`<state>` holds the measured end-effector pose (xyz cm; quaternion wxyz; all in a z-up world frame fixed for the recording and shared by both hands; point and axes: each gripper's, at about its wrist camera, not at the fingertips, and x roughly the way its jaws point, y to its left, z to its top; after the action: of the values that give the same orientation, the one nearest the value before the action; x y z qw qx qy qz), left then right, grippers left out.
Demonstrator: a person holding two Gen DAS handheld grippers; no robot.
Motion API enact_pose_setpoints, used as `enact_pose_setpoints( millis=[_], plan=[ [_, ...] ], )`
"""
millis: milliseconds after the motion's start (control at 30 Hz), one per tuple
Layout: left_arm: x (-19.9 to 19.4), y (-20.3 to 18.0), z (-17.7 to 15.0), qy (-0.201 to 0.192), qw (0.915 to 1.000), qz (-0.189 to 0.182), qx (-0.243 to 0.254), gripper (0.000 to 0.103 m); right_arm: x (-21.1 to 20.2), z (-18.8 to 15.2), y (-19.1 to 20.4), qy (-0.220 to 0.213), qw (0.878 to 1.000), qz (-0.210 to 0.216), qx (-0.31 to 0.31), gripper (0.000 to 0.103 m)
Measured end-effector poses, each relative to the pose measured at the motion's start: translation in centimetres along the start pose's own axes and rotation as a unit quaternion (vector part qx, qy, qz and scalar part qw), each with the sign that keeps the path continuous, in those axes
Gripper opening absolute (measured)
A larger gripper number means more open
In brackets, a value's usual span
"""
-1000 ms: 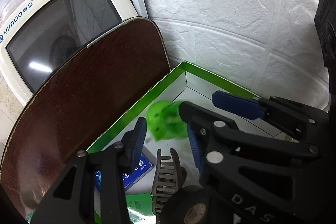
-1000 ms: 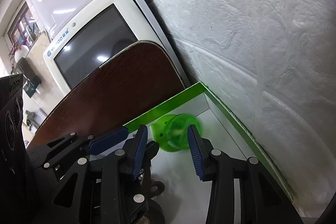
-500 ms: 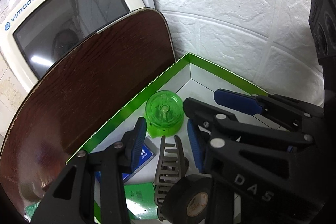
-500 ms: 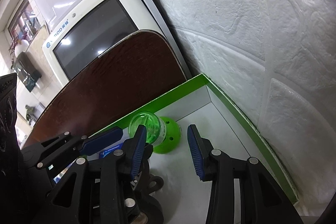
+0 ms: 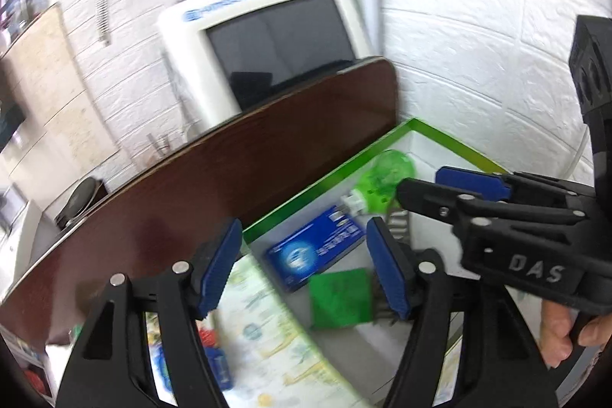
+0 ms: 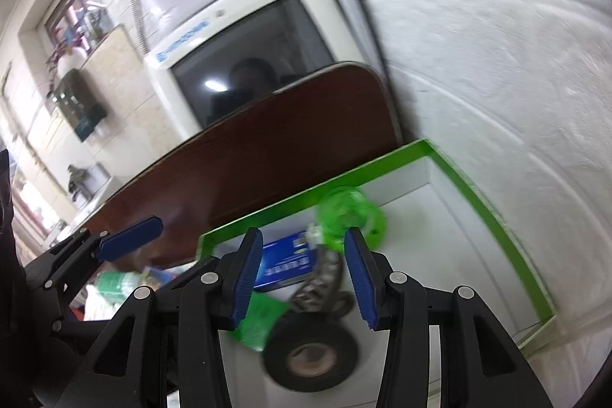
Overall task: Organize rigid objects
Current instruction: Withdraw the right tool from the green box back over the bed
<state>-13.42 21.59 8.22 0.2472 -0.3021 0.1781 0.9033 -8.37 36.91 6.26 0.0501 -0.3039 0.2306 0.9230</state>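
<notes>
A green-rimmed white box [image 5: 455, 140] [image 6: 508, 239] sits against the white wall. Inside lie a clear green round container [image 5: 386, 178] [image 6: 348, 213], a blue packet [image 5: 317, 251] [image 6: 287, 264], a green card [image 5: 340, 297] [image 6: 260, 320], a grey hair claw [image 6: 321, 278] and a black tape roll [image 6: 310, 358]. My left gripper [image 5: 306, 262] is open and empty above the box's left rim. My right gripper [image 6: 302, 274] is open and empty above the box; it also shows in the left wrist view [image 5: 432, 186].
A dark brown board [image 5: 214, 186] [image 6: 260, 163] leans behind the box, with a white monitor [image 5: 267, 37] [image 6: 244, 56] behind it. A patterned sheet with small items [image 5: 264, 339] lies left of the box. The white wall [image 6: 497, 64] bounds the right.
Both grippers have pulled back and up from the box, so more of its contents show. The green container, rolling earlier, now lies on its side by the far left wall.
</notes>
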Motion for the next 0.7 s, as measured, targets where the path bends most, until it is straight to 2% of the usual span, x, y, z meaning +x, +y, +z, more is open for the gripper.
enact_pose_setpoints(
  millis=[167, 367, 533, 633, 700],
  plan=[
    [-2.0, 5.1, -3.1, -0.003, 0.9978, 0.052, -0.040, 0.068, 0.1, -1.1, 5.1, 0.013, 0.999, 0.034, -0.040, 0.046],
    [-3.2, 11.2, -8.6, 0.007, 0.9917, 0.084, -0.097, 0.069, 1.4, -3.8, 11.1, 0.052, 0.992, 0.068, -0.093, 0.046],
    [-3.8, 13.7, -12.7, 0.027, 0.9890, 0.068, -0.128, 0.070, 3.7, -6.0, 15.1, 0.095, 0.985, 0.078, -0.119, 0.047],
    [-3.5, 13.7, -14.5, 0.035, 0.9900, 0.036, -0.132, 0.070, 5.6, -6.9, 16.2, 0.136, 0.981, 0.088, -0.103, 0.047],
    [-3.1, 13.4, -15.4, 0.039, 0.9904, 0.022, -0.131, 0.076, 6.7, -7.4, 16.7, 0.158, 0.979, 0.090, -0.088, 0.047]
  ],
)
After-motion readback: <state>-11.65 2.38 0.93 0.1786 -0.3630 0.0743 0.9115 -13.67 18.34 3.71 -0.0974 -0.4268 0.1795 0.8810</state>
